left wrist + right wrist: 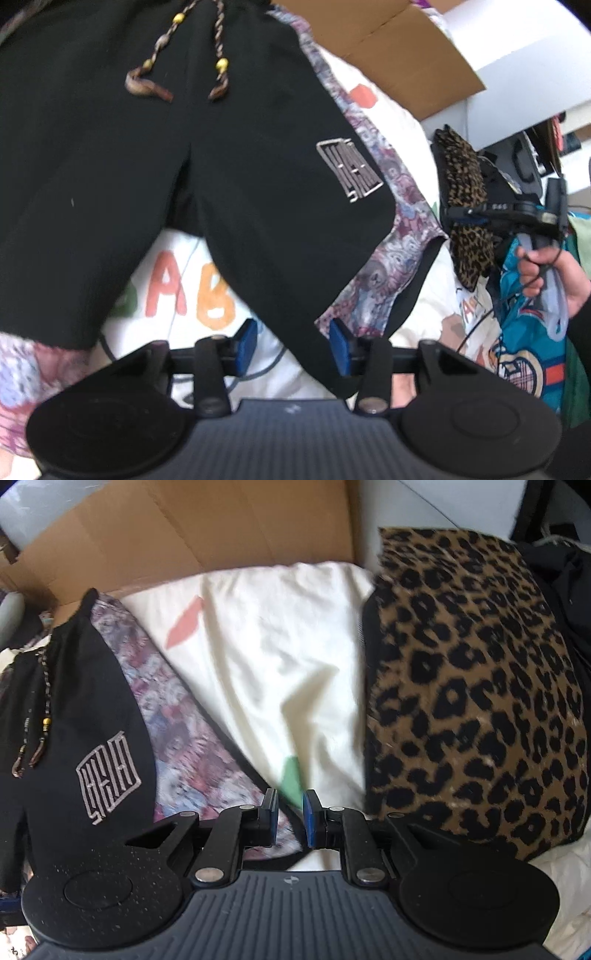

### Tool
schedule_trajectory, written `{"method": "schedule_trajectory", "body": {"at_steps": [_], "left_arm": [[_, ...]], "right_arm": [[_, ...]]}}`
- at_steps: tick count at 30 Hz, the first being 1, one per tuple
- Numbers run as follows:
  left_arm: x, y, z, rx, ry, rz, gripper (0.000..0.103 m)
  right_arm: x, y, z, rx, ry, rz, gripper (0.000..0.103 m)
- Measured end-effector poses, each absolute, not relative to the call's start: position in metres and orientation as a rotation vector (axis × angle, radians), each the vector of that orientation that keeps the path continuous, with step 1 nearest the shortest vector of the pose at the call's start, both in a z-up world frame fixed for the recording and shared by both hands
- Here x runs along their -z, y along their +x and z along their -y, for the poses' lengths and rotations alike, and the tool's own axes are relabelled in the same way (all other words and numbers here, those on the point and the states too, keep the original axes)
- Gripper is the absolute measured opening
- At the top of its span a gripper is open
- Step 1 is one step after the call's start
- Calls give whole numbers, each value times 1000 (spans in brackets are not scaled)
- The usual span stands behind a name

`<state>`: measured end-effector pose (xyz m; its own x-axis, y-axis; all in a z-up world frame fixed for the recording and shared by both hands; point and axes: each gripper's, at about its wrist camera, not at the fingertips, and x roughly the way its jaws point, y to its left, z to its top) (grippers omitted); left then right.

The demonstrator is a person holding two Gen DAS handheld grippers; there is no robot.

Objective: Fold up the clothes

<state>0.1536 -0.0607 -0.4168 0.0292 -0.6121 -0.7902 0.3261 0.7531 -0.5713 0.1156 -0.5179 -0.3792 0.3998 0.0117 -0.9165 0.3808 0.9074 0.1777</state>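
laying out looks like the step in hand, w/ the first fold not yet made. left gripper (pixel 293 341) sits nearest, jaws spread partway, and the hem corner of the black shorts (pixel 221 166) runs between the blue pads but they don't look to be pressing on it, so nothing's pinched. right gripper (pixel 290 819) has its jaws parted a little, gap narrow, only cloth below and nothing in it; in the left view it shows off to the side in a hand (pixel 554 273).

next move, imo: re-grab one leg hem or side edge and carry it over the other leg so the halves stack; needs a clean pinch on the top garment only, not the stuff under it.

shorts lie flat, front up, both legs spread, on a purple patterned garment (pixel 391 240) over a white sheet w/ coloured letters (pixel 192 291). grey logo patch (pixel 349 170) on one leg, braided drawcord w/ yellow beads (pixel 218 66) loose up at the waist. beyond: leopard print fabric (pixel 472 686) folded beside, then a cardboard box (pixel 207 528) at the back.
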Motion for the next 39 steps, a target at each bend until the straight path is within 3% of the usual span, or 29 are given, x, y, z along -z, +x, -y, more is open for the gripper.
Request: {"method": "schedule_trajectory", "body": {"at_steps": [7, 18, 25, 31, 32, 33, 34, 37, 39], "left_arm": [[433, 149, 66, 715, -359, -1402, 46], [453, 134, 62, 646, -525, -1460, 50], [458, 133, 61, 632, -606, -1452, 55], [466, 130, 67, 661, -649, -1448, 59], [467, 130, 68, 666, -657, -1447, 59], [468, 129, 69, 672, -667, -1447, 59], [469, 129, 70, 677, -678, -1448, 59], [471, 128, 72, 688, -684, -1459, 50], [474, 128, 73, 696, -686, -1490, 27]], "right_arm": [[375, 135, 474, 39, 397, -1125, 15], [396, 142, 398, -194, 218, -1301, 15], [401, 112, 407, -179, 159, -1393, 15], [387, 107, 437, -94, 195, -1328, 16], [384, 109, 444, -67, 194, -1311, 18], [382, 111, 451, -35, 190, -1295, 29], [381, 113, 458, 0, 184, -1279, 32], [377, 117, 476, 90, 165, -1238, 34], [378, 118, 486, 125, 158, -1222, 34]]}}
